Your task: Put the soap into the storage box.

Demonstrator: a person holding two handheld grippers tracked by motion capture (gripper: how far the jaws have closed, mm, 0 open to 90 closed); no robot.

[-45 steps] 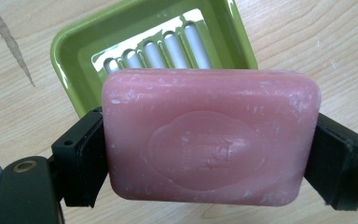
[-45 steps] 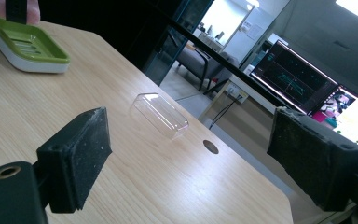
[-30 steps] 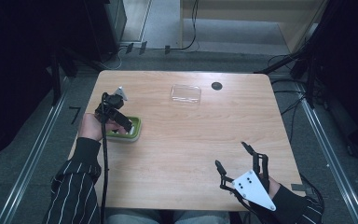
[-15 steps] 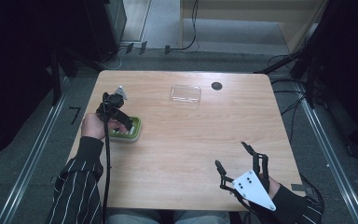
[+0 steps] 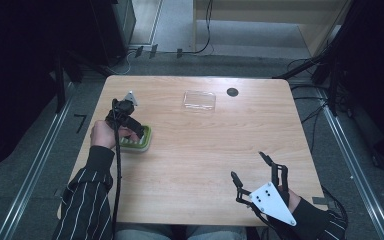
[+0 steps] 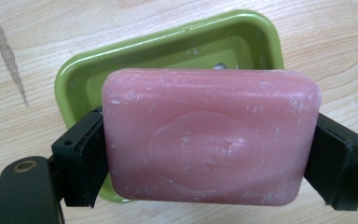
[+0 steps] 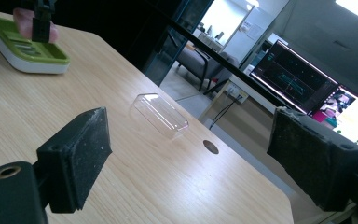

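Note:
A pink bar of soap (image 6: 209,140) is clamped between the black pads of my left gripper (image 6: 209,161), just above a green soap dish (image 6: 168,51). From the high view, the left gripper (image 5: 130,130) stands over the dish (image 5: 141,144) at the table's left side, pointing down. In the right gripper view the soap (image 7: 23,21) shows over the dish (image 7: 28,56). My right gripper (image 5: 247,165) rests near the table's front right corner, its jaws wide apart with nothing between them (image 7: 196,158).
A clear plastic lid (image 5: 199,100) lies at the back middle of the wooden table (image 5: 205,150), with a small dark hole (image 5: 232,92) to its right. Lit monitors (image 7: 298,74) stand beyond the table's far edge. Cables run along the floor behind.

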